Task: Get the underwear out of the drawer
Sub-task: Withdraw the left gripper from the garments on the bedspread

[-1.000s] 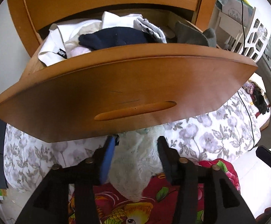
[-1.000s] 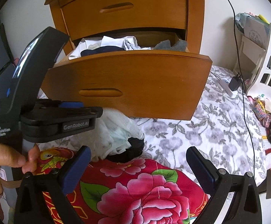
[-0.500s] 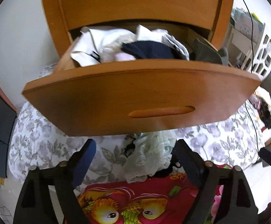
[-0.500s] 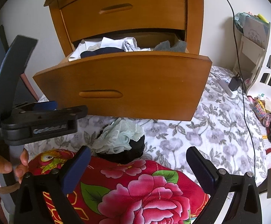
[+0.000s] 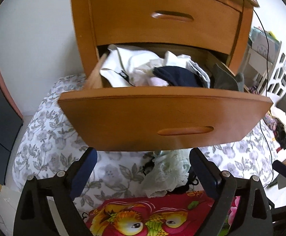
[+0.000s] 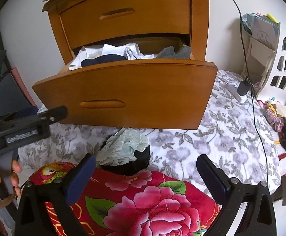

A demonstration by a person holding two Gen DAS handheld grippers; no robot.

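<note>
The open drawer (image 5: 162, 116) front hid the bed beneath it; the red floral blanket (image 6: 143, 200) ran past the lower edge.

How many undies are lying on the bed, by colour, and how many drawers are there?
Pale green lace undies: 1
Black undies: 1
Open drawer: 1
Closed drawer: 1
Total: 4

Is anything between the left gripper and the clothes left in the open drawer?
The left gripper, jaws just opened with nothing pressed between them, sits below the drawer front. That panel stands between it and the navy garment; from above nothing visible blocks.
</note>
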